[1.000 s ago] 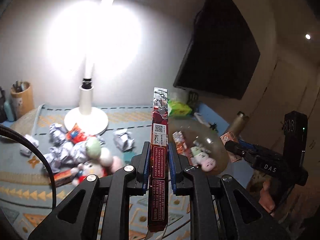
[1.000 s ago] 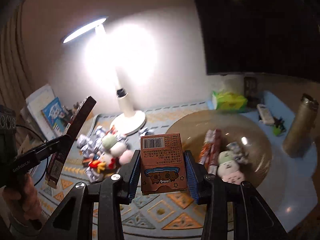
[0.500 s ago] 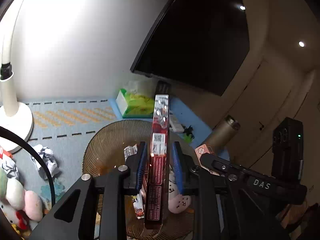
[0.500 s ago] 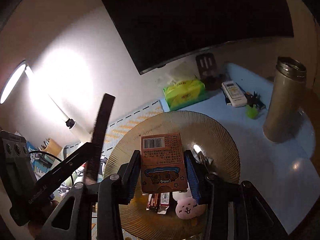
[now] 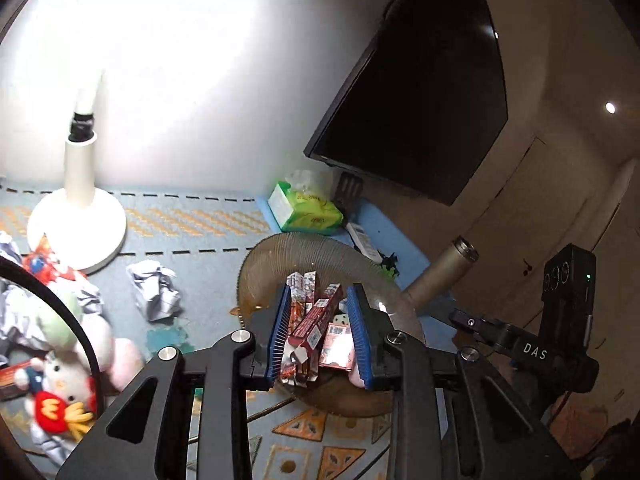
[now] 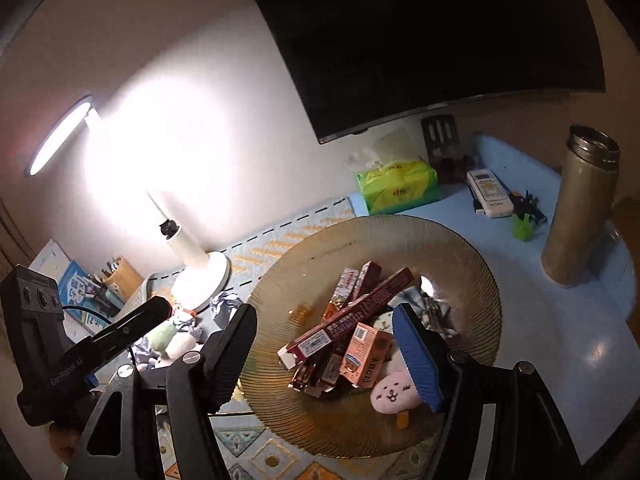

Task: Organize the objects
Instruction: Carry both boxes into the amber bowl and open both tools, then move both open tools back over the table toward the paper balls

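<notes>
Left gripper (image 5: 320, 332) jaws apart, empty; right gripper (image 6: 332, 352) jaws opening, gripping nothing. Below both: amber dish (image 6: 472, 256) on patterned bench (image 5: 192, 220). Ahead: white wall, dark screen (image 6: 420, 40).

Snack boxes (image 6: 352, 320) crowd the bowl (image 6: 472, 264); the blue mat (image 6: 560, 344) beside the flask (image 6: 580, 208) lies open.

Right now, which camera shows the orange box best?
The right wrist view: the orange box lies in plain sight in the bowl. In the left wrist view only a glared strip shows between the finger pads.
</notes>
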A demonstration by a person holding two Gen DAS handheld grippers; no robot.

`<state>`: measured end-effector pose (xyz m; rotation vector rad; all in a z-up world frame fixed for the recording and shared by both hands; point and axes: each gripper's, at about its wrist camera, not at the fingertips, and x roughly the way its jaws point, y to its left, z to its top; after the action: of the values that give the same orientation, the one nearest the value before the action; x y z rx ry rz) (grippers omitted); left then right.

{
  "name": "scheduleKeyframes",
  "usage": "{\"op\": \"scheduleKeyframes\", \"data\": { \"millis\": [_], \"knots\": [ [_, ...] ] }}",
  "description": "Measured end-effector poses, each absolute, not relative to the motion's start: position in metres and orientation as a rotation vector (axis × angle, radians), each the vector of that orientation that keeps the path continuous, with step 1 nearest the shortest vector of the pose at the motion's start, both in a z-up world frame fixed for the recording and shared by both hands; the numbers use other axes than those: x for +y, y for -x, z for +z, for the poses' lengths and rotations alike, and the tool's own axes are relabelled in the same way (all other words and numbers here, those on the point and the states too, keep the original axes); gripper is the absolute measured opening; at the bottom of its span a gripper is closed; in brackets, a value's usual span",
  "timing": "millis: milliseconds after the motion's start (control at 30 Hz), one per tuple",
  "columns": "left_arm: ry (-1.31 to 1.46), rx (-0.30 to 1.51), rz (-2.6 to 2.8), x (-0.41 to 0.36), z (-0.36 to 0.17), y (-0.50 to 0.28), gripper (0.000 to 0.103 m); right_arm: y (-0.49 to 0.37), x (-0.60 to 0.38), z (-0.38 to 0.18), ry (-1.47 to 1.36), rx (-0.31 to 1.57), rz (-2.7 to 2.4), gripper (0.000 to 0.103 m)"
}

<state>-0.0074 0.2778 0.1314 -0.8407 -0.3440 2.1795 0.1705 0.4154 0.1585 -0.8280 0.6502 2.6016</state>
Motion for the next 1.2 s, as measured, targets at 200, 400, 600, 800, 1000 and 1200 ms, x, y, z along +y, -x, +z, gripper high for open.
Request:
{"op": "scheduleKeyframes", "data": {
  "millis": [200,400,600,800,1000,1200],
  "knots": [
    [0.696,-0.327,2.348,0.194,0.173,-0.032,0.026,-0.159,0.361,0.169,0.852,0.559,2.734,0.069],
    [0.745,-0.439,2.488,0.109,0.173,-0.048,0.028,-0.137,0.306,0.158,0.940,0.549,2.858,0.071],
    [0.956,-0.577,2.551,0.049,0.100,-0.041,0.028,-0.107,0.257,0.111,1.078,0.469,2.880,0.078],
    [1.248,-0.353,2.742,0.027,0.027,-0.040,0.028,-0.082,0.230,0.047,1.236,0.208,2.760,0.078],
    [1.334,-0.379,2.730,0.018,0.000,-0.037,0.028,-0.071,0.237,0.018,1.315,0.291,2.719,0.078],
    [1.295,-0.343,2.741,0.021,0.001,-0.043,0.038,-0.071,0.237,0.004,1.341,0.287,2.696,0.079]
  ]
}}
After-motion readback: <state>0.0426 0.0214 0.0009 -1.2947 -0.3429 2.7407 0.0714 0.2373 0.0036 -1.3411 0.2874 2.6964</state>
